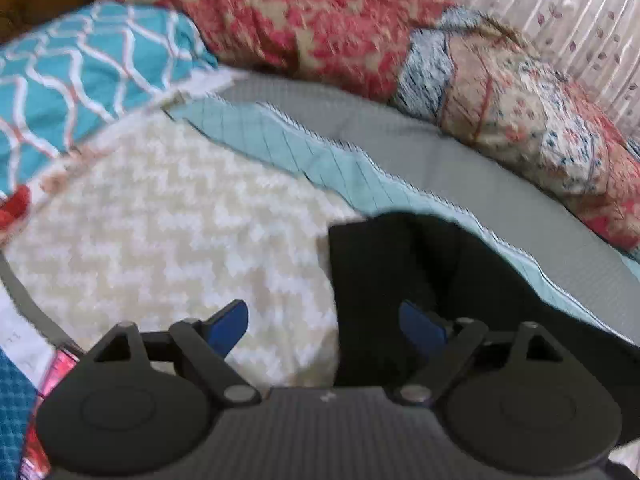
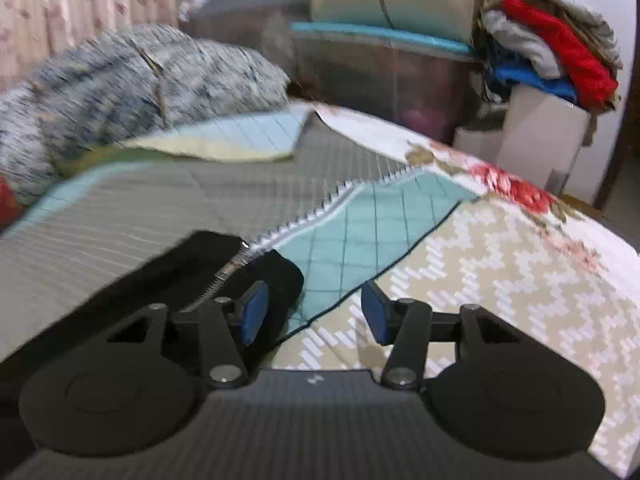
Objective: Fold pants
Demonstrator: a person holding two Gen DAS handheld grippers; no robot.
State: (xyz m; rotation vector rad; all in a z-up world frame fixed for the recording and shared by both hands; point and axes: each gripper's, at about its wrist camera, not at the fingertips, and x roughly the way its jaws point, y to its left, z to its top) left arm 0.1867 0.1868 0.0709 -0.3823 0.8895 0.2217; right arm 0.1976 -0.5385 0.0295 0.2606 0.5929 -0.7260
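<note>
Metal zipper (image 2: 232, 266) shows rightward only.

Pants (image 1: 400, 272): black cloth, matt; metal zipper (image 2: 228, 270), shiny, toothed. Bedcover (image 1: 160, 232): cream woven cloth, nubby zigzag texture. Grey mat (image 2: 120, 208): ribbed cloth, teal quilted backing. Left gripper (image 1: 324, 330): matt black plastic, blue pads (image 1: 230, 326), bright metal pins.

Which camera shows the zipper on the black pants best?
The right wrist view. There the zipper, with its silver teeth, lies in plain sight on the black pants, beside the open right gripper. The left wrist view shows only dark cloth of the pants, with no zipper visible.
</note>
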